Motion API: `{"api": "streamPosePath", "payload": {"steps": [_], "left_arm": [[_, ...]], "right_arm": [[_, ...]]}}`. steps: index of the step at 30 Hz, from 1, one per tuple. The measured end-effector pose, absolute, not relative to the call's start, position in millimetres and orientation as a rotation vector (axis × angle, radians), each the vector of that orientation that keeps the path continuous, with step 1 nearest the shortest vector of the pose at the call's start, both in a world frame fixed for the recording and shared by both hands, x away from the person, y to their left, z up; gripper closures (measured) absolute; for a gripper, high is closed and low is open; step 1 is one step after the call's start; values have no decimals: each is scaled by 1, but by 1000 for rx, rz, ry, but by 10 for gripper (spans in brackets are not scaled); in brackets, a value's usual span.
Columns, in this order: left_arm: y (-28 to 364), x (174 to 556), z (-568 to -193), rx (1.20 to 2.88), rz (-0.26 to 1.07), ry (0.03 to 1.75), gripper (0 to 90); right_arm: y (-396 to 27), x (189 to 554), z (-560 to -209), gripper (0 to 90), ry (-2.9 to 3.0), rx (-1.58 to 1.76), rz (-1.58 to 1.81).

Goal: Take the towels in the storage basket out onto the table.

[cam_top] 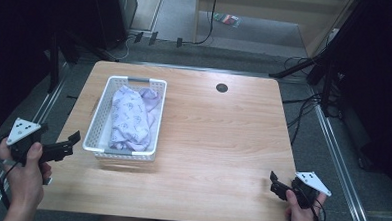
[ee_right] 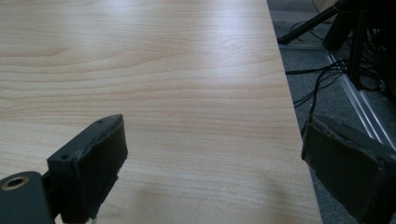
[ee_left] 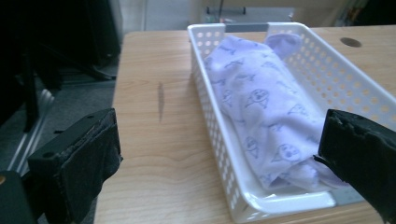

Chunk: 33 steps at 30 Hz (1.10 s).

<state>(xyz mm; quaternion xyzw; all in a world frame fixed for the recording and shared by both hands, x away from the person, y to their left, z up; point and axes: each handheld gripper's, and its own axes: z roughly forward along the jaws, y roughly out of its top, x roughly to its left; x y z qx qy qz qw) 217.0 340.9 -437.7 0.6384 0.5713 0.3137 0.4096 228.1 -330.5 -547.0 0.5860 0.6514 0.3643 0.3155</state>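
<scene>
Purple cloth lies bunched in a white basket at about 9 o'clock on the worktop in the high view. Left tool sits at 8 o'clock by the basket, right tool at 4 o'clock.

From the left tool view, the jaws are spread wide, with the cloth and basket at 1 o'clock.

From the right tool view, the jaws are spread wide over bare worktop.
</scene>
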Motion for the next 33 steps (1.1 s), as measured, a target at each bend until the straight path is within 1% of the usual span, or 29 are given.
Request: {"api": "streamPosePath", "payload": {"steps": [6, 17, 31, 33], "left_arm": [[327, 240, -425, 1714, 730, 1435, 0], [296, 277, -428, 1822, 594, 1446, 0], [267, 325, -423, 1938, 546, 1472, 0], [267, 327, -422, 1952, 540, 1476, 0]], "right_arm": [[-331, 228, -547, 69, 1718, 1543, 958], [-329, 228, -547, 73, 1722, 1544, 957], [-330, 230, -547, 74, 1723, 1556, 957], [-330, 230, -547, 74, 1722, 1556, 958]]}}
